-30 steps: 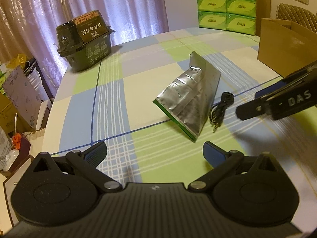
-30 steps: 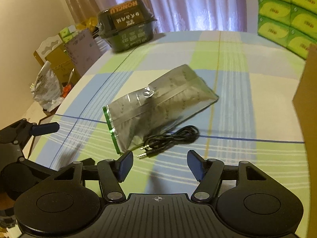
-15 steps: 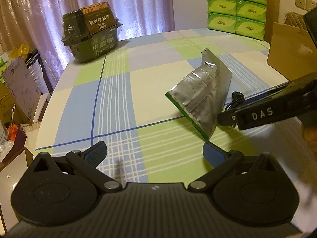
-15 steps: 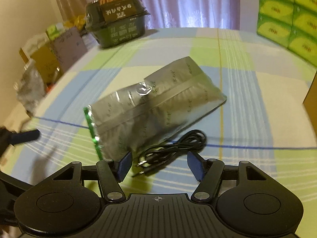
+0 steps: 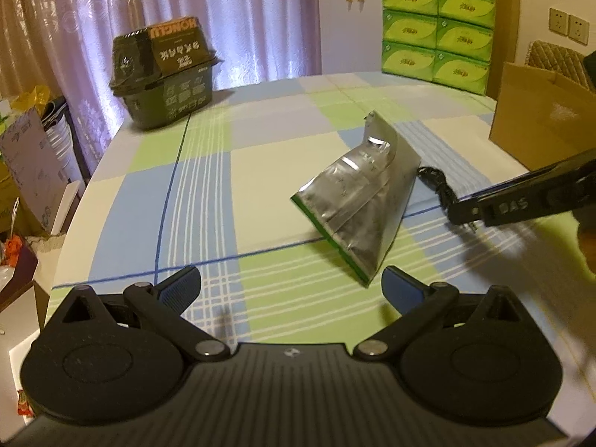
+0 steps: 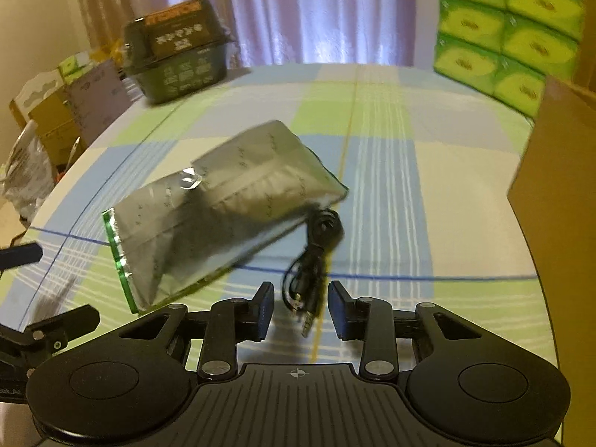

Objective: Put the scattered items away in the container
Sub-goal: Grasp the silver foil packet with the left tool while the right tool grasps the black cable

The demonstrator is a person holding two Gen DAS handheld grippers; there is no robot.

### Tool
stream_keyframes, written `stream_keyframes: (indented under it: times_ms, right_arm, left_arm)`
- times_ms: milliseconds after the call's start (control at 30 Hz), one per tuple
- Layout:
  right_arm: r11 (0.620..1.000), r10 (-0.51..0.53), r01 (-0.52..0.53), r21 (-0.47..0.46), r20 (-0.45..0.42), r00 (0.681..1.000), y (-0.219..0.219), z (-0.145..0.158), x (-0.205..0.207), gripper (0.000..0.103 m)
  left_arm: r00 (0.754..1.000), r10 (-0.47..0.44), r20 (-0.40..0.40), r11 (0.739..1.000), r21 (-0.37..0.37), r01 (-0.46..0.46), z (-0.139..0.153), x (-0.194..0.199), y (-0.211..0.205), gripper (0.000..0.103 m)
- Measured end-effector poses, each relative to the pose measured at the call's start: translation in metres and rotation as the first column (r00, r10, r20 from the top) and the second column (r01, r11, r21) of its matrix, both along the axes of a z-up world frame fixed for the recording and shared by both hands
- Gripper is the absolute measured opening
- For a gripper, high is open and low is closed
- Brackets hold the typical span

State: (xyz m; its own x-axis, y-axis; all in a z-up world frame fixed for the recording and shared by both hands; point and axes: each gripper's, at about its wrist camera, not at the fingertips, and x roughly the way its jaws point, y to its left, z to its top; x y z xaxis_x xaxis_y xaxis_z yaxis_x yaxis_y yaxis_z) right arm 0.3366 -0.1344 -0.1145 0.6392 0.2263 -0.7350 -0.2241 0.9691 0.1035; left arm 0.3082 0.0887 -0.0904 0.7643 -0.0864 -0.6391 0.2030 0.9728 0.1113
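- Cable (image 6: 311,257): laid coiled on the desk (image 6: 391,186), touching the pouch (image 6: 219,208); its plugs are framed between the spread right tongs (image 6: 301,314).
- Left tongs (image 5: 290,290) are held spread above the desk, near the pouch's green edge.
- Box (image 5: 540,119) is seen at the desk's right.

Dim, warm indoor light; brighter daylight glows through the curtains (image 5: 238,18) far ahead of both claws. Glare spots on the foil pouch (image 5: 357,201). Soft shadows fall on the table (image 5: 208,193) toward the camera. Right view motion-blurred throughout. Fisheye bending, dark corners.
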Motion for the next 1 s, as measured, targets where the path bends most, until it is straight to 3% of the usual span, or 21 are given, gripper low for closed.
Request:
stream_keyframes:
  times_ms: [300, 567, 600, 667, 700, 900, 967, 1000]
  right_arm:
    - [0.998, -0.009, 0.009, -0.056, 0.010, 1.000, 0.004, -0.008, 0.025, 0.039]
    - [0.999, 0.031, -0.031, -0.040, 0.014, 0.999, -0.005, -0.008, 0.035, 0.039]
    - [0.999, 0.036, -0.036, -0.040, 0.009, 0.999, -0.006, -0.008, 0.035, 0.038]
    - [0.997, 0.045, -0.045, -0.059, -0.003, 0.999, -0.008, -0.007, 0.033, 0.020]
    - [0.997, 0.050, -0.051, -0.058, -0.018, 0.999, -0.010, -0.006, 0.033, 0.020]
    - [1.000, 0.016, -0.016, -0.009, -0.087, 0.996, -0.034, 0.001, 0.023, 0.019]
    - [1.000, -0.002, 0.003, 0.015, -0.098, 0.995, -0.045, 0.005, 0.020, 0.019]
    - [1.000, -0.008, 0.010, 0.026, -0.102, 0.995, -0.049, 0.007, 0.018, 0.019]
  left_arm:
    - [0.996, -0.076, 0.041, 0.996, 0.050, 0.074, 0.009, 0.013, -0.009, 0.101]
    - [0.983, -0.180, 0.042, 0.981, 0.075, 0.177, 0.016, 0.040, -0.035, 0.101]
    - [0.980, -0.195, 0.034, 0.979, 0.073, 0.193, 0.016, 0.046, -0.040, 0.101]
    - [0.975, -0.224, 0.012, 0.972, 0.072, 0.222, 0.017, 0.057, -0.049, 0.100]
    - [0.972, -0.236, -0.003, 0.969, 0.071, 0.236, 0.017, 0.062, -0.053, 0.100]
    - [0.947, -0.290, -0.139, 0.949, 0.088, 0.304, 0.016, 0.104, -0.078, 0.090]
    - [0.937, -0.296, -0.185, 0.946, 0.081, 0.315, 0.012, 0.116, -0.085, 0.077]
    - [0.933, -0.296, -0.206, 0.945, 0.080, 0.318, 0.010, 0.121, -0.088, 0.062]
